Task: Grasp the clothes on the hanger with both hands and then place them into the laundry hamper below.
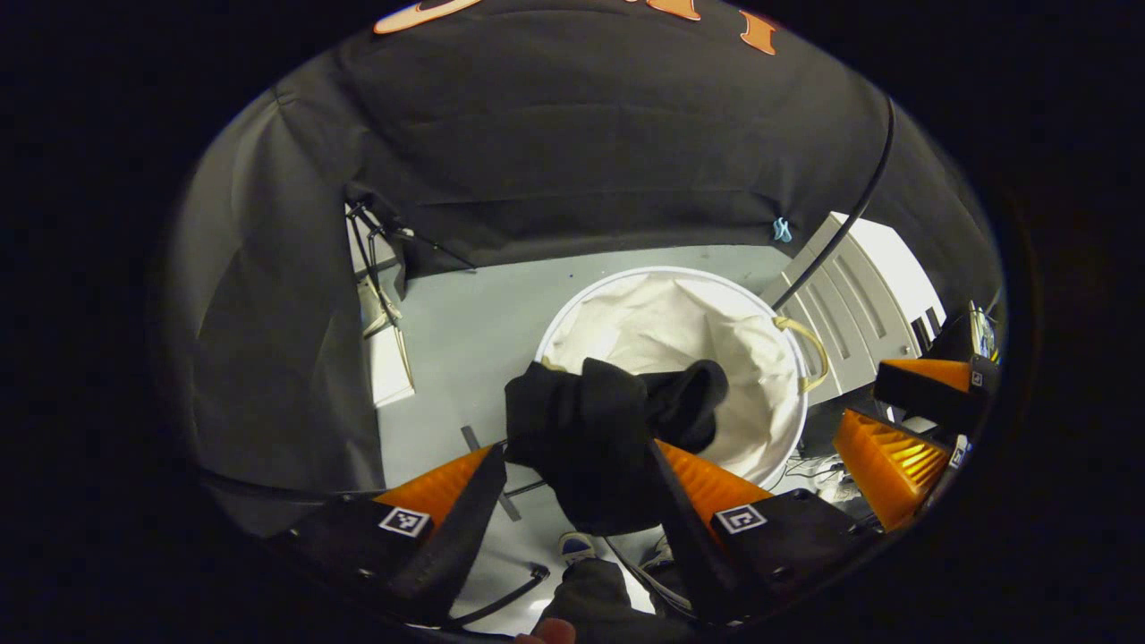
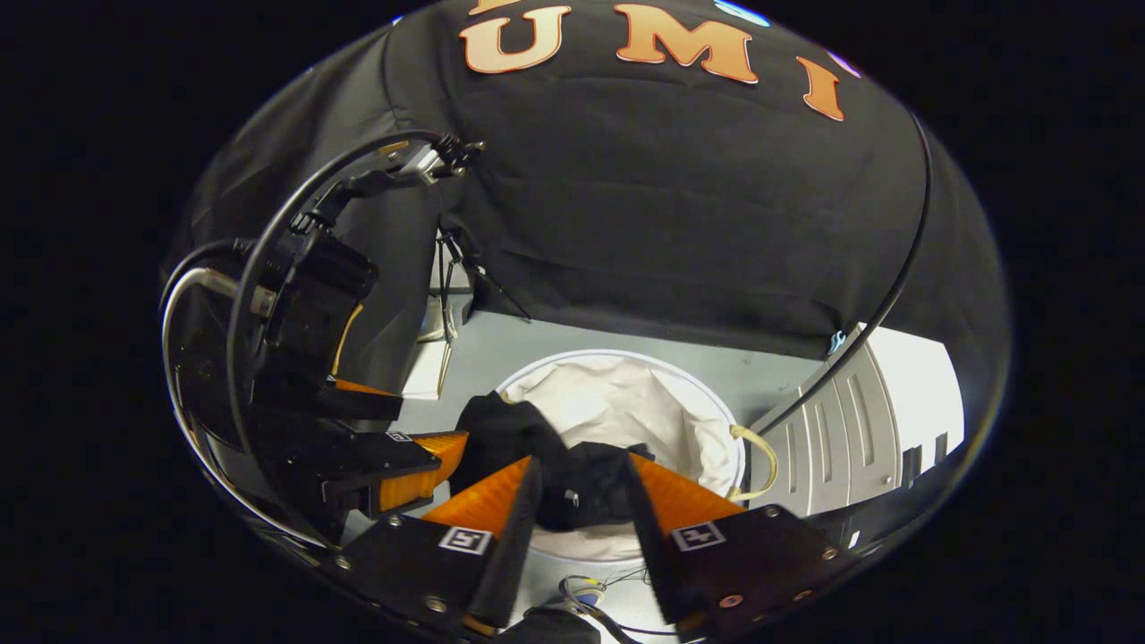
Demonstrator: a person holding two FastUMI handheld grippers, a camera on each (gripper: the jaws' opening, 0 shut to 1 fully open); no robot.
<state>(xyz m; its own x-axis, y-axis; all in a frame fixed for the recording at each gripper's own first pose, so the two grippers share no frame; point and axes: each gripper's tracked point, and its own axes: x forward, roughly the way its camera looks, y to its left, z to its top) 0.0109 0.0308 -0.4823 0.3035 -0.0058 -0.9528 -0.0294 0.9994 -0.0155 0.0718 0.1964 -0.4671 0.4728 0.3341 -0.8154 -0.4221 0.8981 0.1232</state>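
2 tools, 1 garment, 1 hamper. Left tool partly open, clamped on the black garment. Right tool likewise clamped on it. Garment hangs over the white hamper rim at 6 o'clock, above grey floor.

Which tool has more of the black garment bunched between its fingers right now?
The left tool: a thick wad of the black garment sits between its fingers, above the white hamper. The right tool has a smaller fold.

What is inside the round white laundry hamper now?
Only the round white laundry hamper's pale fabric lining is visible. The bunched black garment hangs above its near rim, hiding that part of the inside.
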